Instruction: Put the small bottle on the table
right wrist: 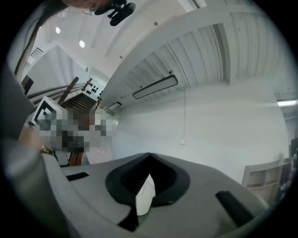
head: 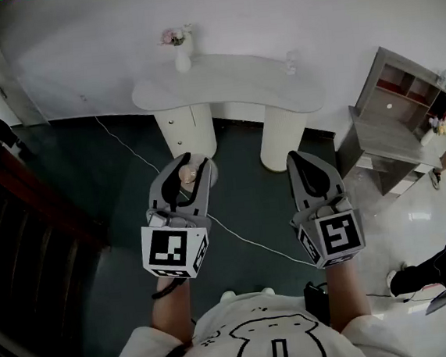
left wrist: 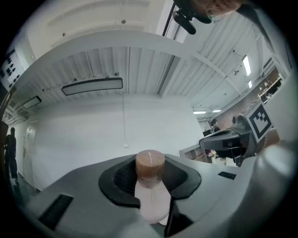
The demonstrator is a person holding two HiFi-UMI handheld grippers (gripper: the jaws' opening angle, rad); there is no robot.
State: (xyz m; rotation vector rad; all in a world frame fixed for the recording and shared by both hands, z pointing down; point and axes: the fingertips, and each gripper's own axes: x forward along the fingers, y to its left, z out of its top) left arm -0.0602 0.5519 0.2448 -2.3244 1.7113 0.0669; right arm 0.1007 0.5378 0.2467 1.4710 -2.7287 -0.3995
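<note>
Bottle [left wrist: 151, 197] clamped lengthwise in left claw [head: 185, 171], cork [left wrist: 150, 161] seemingly toward its tips; right claw [head: 300, 160] closed

Left tool [head: 186, 168] clamps the small bottle [left wrist: 150, 163]; right tool [head: 298, 157] closed.

Light: soft, even indoor light; ceiling lamps [right wrist: 82, 44] burn as small white spots.
Head view: dim on the left, dark floor [head: 94, 225] swallows detail; pale tiles [head: 415, 218] on the right shine with glare.
Edges: heavy fisheye bend, black corners in both gripper views.
Focus: small bottle [left wrist: 152, 195] soft and blurred up close.
</note>
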